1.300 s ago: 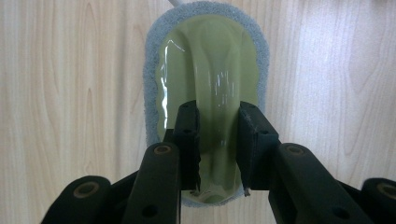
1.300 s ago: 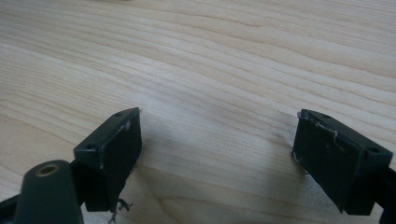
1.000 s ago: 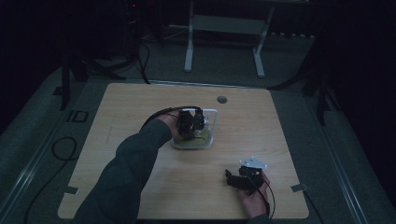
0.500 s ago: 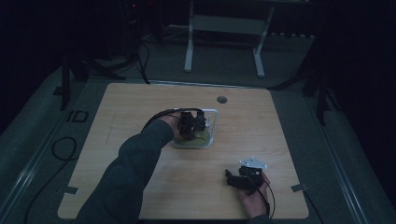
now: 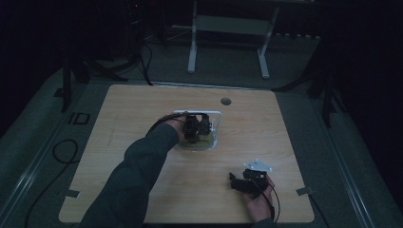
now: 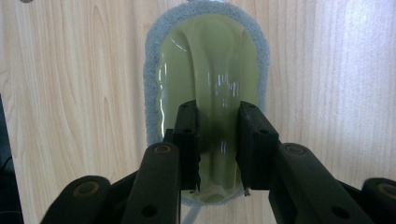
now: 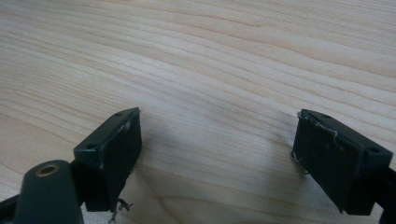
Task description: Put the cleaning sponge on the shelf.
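An oval scrubber (image 6: 210,60) with a glossy pale green plastic top and a grey pad edge lies flat below my left gripper (image 6: 217,121). The jaws stand on either side of the raised ridge along its top, with the pads pressed against it. In the high view my left gripper (image 5: 197,126) hangs over a shallow clear tray with a white rim (image 5: 216,114) at the table's middle, and the green scrubber (image 5: 205,140) shows in it. My right gripper (image 7: 219,135) rests low over bare wood, open, with nothing between its jaws; it sits near the front right of the table (image 5: 235,180).
The light wooden table (image 5: 266,137) has a small round grommet hole (image 5: 225,101) near its far edge. Cables (image 5: 62,152) lie on the floor at the left, and a white stand (image 5: 228,28) is beyond the table.
The left hand has shifted only slightly over the tray, still gripping the scrubber. The right hand has stayed in place.
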The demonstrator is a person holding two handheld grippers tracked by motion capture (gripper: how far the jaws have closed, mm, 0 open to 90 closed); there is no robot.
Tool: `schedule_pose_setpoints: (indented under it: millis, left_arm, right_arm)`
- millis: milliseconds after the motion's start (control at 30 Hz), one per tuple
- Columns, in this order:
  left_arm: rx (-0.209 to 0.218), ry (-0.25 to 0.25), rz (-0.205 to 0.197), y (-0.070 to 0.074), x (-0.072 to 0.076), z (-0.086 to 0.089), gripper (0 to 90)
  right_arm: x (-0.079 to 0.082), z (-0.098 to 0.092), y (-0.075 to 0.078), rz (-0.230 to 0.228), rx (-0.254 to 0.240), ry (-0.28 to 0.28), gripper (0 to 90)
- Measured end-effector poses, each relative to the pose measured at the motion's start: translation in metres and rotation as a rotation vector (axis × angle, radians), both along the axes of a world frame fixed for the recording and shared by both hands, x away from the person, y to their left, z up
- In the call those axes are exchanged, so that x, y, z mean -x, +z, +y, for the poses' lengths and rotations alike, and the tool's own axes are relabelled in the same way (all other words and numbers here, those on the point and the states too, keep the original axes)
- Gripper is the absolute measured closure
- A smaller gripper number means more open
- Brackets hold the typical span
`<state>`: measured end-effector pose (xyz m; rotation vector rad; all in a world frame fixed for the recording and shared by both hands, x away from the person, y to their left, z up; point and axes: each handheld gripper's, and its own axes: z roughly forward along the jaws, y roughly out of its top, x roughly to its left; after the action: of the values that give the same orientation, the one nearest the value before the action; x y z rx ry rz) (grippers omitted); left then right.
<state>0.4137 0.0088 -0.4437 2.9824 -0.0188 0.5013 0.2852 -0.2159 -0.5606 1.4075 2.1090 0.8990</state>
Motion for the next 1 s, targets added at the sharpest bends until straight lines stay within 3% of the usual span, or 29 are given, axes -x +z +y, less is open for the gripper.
schedule_pose_setpoints:
  millis: [133, 467, 1000]
  left_arm:
    - [-0.029, -0.005, -0.014, -0.008, 0.0, -0.001, 71.5]
    - [-0.007, -0.001, -0.046, -0.012, -0.002, -0.001, 71.0]
    - [-0.018, 0.03, -0.084, -0.016, -0.002, -0.005, 70.1]
  right_arm:
    - [0.0, 0.0, 0.0, 0.0, 0.0, 0.001, 15.2]
    - [0.001, 0.0, 0.0, 0.001, 0.0, 0.004, 15.2]
    - [0.001, 0.0, 0.0, 0.0, 0.001, 0.004, 15.1]
